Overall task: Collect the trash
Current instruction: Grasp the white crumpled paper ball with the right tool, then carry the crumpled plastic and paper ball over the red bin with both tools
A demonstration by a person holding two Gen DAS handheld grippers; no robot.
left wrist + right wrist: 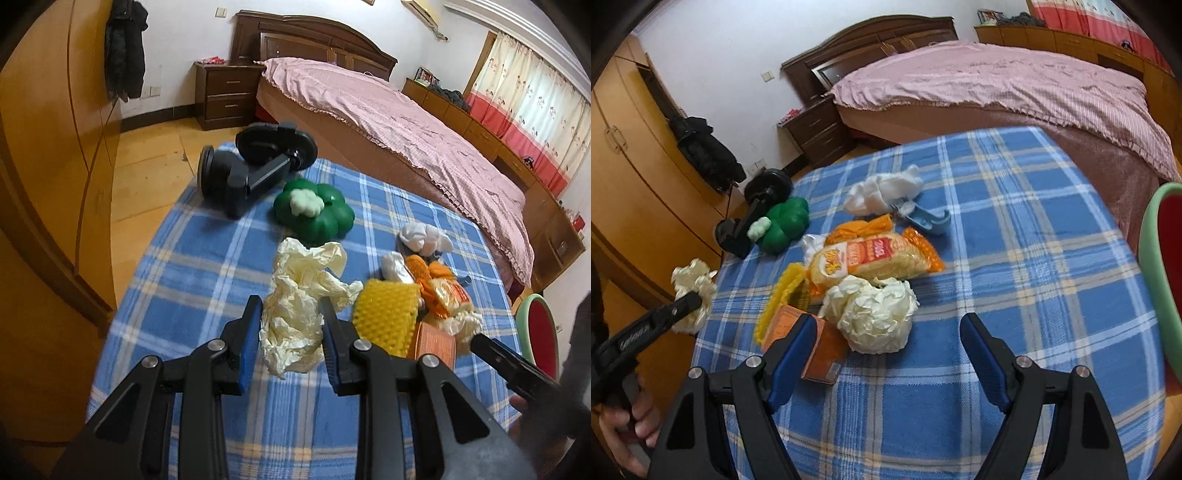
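My left gripper (290,306) is shut on a crumpled cream paper (299,295), held above the blue plaid table (192,266); the right wrist view shows it lifted at the table's left edge (692,291). My right gripper (890,325) is open and empty, just in front of a second cream paper ball (875,314). Behind that ball lie an orange snack bag (875,254), an orange box (809,339), a yellow foam net (783,295) and white crumpled tissue (882,190).
A green pumpkin-shaped toy (314,210) and a black suction-cup phone mount (255,166) sit at the table's far left. A blue clip (929,219) lies near the tissue. A red bin with a green rim (1160,280) stands at the right. A pink-covered bed (406,122) lies beyond.
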